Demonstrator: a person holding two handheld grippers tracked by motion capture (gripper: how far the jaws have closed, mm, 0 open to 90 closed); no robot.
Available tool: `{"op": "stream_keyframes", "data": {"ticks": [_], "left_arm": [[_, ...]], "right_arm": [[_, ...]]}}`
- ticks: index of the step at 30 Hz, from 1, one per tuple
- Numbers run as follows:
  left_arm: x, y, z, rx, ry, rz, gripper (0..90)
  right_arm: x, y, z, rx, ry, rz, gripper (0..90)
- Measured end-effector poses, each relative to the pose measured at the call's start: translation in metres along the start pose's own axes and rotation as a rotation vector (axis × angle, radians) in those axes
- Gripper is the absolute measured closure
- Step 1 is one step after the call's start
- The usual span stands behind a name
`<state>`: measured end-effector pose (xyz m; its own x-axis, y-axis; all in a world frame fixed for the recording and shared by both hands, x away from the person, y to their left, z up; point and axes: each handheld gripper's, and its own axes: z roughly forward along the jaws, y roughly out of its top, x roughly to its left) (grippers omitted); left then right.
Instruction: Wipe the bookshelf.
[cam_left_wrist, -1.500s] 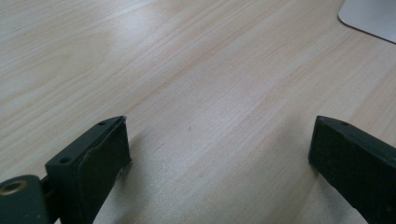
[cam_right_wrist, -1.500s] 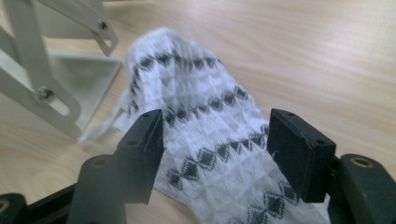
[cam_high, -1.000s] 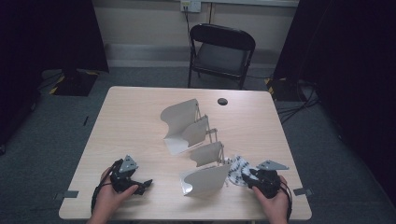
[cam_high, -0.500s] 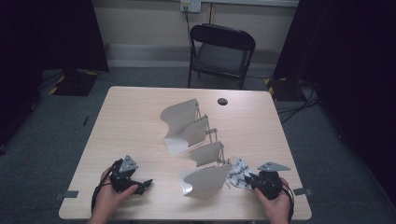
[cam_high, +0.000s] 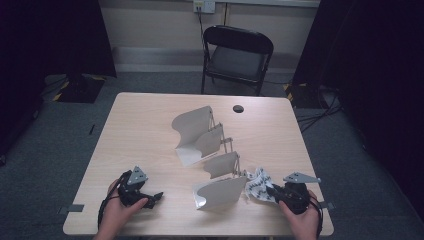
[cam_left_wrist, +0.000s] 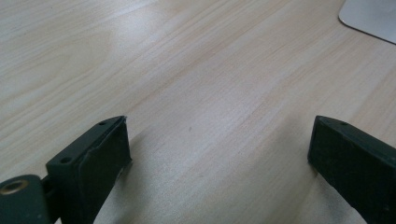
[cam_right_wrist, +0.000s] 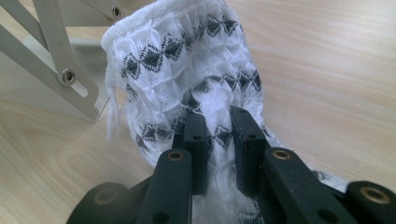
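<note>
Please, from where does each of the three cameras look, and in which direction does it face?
High view: above the person's side, facing forward and down on the table; both hands, left gripper and right gripper enter from the bottom.
Left gripper view: rides the left gripper, facing bare tabletop between wide-open jaws.
Right gripper view: rides the right gripper, facing the white patterned cloth pinched in its jaws.
Shared: high and right gripper views both show the cloth beside the folding rack.
</note>
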<state>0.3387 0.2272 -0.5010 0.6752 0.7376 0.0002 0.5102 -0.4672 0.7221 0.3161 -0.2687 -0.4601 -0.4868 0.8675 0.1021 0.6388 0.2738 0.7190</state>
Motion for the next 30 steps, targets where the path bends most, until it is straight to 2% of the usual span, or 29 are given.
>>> {"op": "stream_keyframes", "data": {"ticks": [4, 8, 12, 18, 22, 26, 30], "left_arm": [[0.0, 0.0, 0.0, 0.0, 0.001, 0.0, 5.3], [0.0, 0.0, 0.0, 0.001, 0.001, 0.001, 5.3], [0.0, 0.0, 0.0, 0.001, 0.001, 0.0, 5.3], [0.0, 0.0, 0.0, 0.001, 0.001, 0.001, 5.3], [0.0, 0.0, 0.0, 0.001, 0.001, 0.0, 5.3], [0.0, 0.0, 0.0, 0.001, 0.001, 0.0, 5.3], [0.0, 0.0, 0.0, 0.001, 0.001, 0.0, 5.3]], "right_arm": [[0.001, 0.006, -0.006, -0.022, -0.001, 0.002, 78.4], [0.004, 0.013, -0.01, -0.027, -0.003, -0.027, 78.4], [0.007, 0.022, -0.016, -0.04, 0.003, -0.032, 78.4], [0.009, 0.044, -0.033, -0.084, -0.005, -0.043, 78.4], [0.017, 0.06, -0.041, -0.114, 0.01, -0.073, 78.5], [0.033, 0.072, -0.043, -0.133, 0.039, -0.109, 78.4], [0.045, 0.069, -0.035, -0.116, 0.069, -0.14, 78.4]]}}
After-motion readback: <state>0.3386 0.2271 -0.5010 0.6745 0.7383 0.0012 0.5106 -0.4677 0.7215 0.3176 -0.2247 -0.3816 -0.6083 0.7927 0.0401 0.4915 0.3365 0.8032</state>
